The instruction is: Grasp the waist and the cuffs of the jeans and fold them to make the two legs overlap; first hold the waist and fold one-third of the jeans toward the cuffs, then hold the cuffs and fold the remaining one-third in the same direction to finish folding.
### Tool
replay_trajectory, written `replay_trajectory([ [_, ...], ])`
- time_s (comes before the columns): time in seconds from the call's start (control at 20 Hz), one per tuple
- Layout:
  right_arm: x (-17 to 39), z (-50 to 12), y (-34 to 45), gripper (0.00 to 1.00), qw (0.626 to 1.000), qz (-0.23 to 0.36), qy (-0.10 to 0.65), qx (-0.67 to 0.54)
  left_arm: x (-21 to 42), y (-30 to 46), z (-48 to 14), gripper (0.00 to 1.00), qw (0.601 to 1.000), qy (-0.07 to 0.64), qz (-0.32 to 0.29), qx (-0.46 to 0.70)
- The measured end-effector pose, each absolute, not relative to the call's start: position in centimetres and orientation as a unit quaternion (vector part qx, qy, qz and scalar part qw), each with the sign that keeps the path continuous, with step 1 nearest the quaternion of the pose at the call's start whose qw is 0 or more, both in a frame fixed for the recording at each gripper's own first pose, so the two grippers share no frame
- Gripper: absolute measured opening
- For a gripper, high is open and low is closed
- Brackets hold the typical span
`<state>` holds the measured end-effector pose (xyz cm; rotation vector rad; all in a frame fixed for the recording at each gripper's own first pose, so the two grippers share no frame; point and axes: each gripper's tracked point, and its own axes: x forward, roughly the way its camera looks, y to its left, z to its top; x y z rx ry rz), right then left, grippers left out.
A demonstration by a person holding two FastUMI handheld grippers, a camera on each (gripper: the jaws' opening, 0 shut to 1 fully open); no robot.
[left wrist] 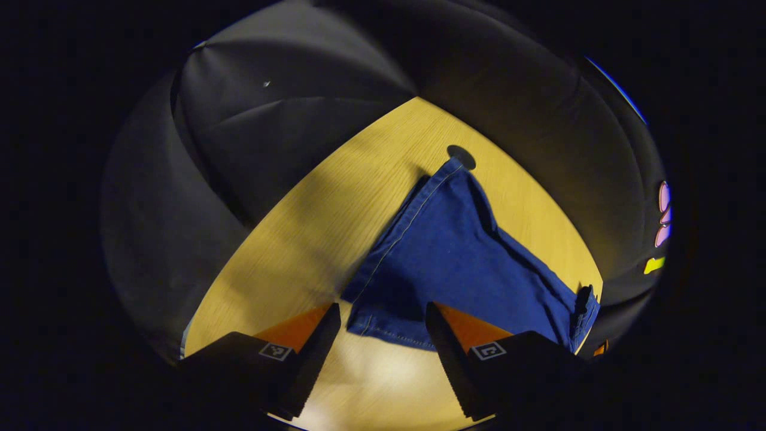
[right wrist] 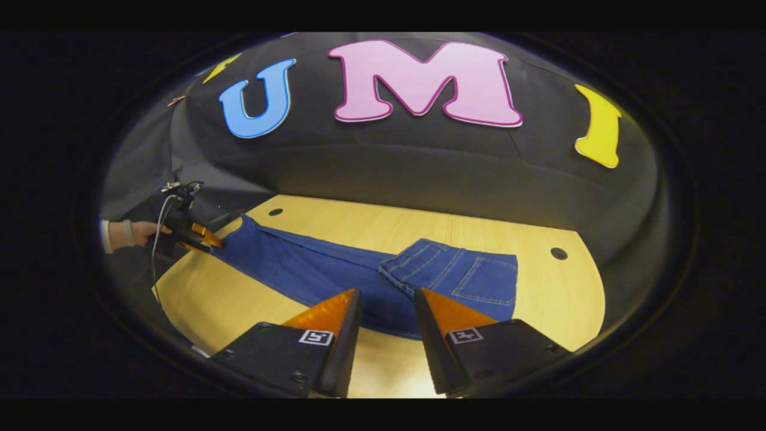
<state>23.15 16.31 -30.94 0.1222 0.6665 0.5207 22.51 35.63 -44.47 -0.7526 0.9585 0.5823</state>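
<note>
Left gripper view: we see the left gripper (left wrist: 383,344) at the bottom, fingers spread wide, nothing between them, just short of the cuff hem. The jeans (left wrist: 455,257) lie centre-right on the wooden table (left wrist: 299,239).

Right gripper view: at far left a hand (right wrist: 140,232) holds the left gripper by the cuffs. The jeans run from there to centre, waist part folded over, pockets up. The right gripper (right wrist: 387,335), bottom centre, stands wide, empty.

Deep blue jeans (right wrist: 335,272) with pale stitching, yellow wood-grain table (right wrist: 556,299), black cloth wall (right wrist: 419,167)
</note>
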Motion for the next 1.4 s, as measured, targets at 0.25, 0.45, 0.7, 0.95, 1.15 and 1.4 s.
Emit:
replay_trajectory([
  [0.25, 23.2, -31.3, 15.9, 0.55, 0.907, 0.255, 0.33, 0.066, 22.8, 36.0, -44.9, 0.95, 0.775, 0.484, 0.302, -0.272],
  [0.45, 23.7, -30.7, 15.0, 0.55, 0.91, 0.248, 0.325, 0.073, 23.4, 35.5, -45.0, 0.77, 0.777, 0.485, 0.317, -0.248],
  [0.7, 22.8, -30.5, 14.1, 0.55, 0.909, 0.258, 0.323, 0.057, 24.6, 34.5, -45.0, 0.1, 0.781, 0.465, 0.3, -0.29],
  [0.95, 22.4, -29.6, 13.1, 0.55, 0.909, 0.27, 0.314, 0.053, 27.2, 32.3, -41.3, 0.06, 0.821, 0.411, 0.253, -0.304],
  [1.15, 23.0, -29.1, 11.7, 0.55, 0.911, 0.271, 0.306, 0.06, 29.7, 28.7, -36.5, 0.06, 0.864, 0.372, 0.197, -0.277],
  [1.4, 23.8, -29.2, 10.0, 0.55, 0.906, 0.29, 0.3, 0.064, 34.4, 21.6, -32.5, 0.06, 0.888, 0.344, 0.143, -0.27],
])
